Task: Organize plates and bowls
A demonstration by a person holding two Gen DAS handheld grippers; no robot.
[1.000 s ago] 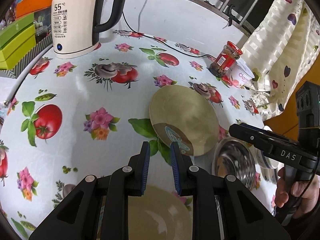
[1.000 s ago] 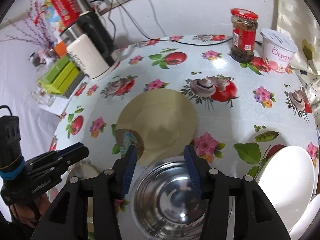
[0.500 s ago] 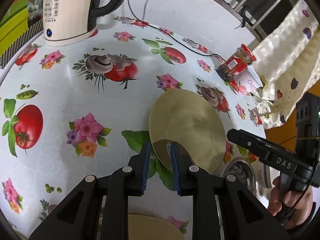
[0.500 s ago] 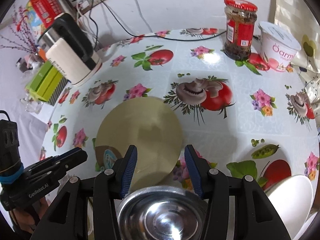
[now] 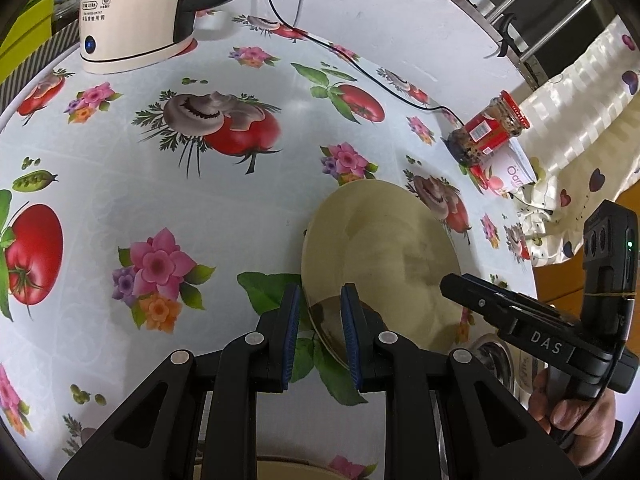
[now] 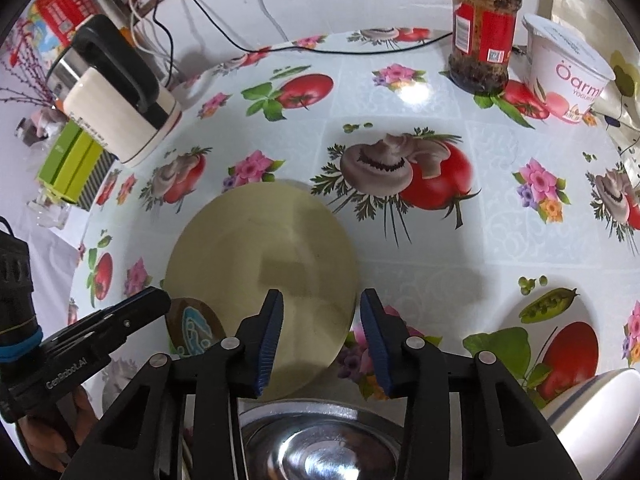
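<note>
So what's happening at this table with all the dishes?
A person is tidying dishes with a pair of hand-held tongs. Both the left tongs and the right tongs hang over a beige plate on the flowered tablecloth, one at each side of it. The right tongs' jaws have just been closing, with the plate's edge under the gap, but neither pair grips it yet. A steel bowl waits beside it.

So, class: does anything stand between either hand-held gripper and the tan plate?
Nothing visible does. The left hand-held gripper and right hand-held gripper both have open jaws straddling the tan plate's near rim. The steel bowl sits behind the right fingertips.
</note>
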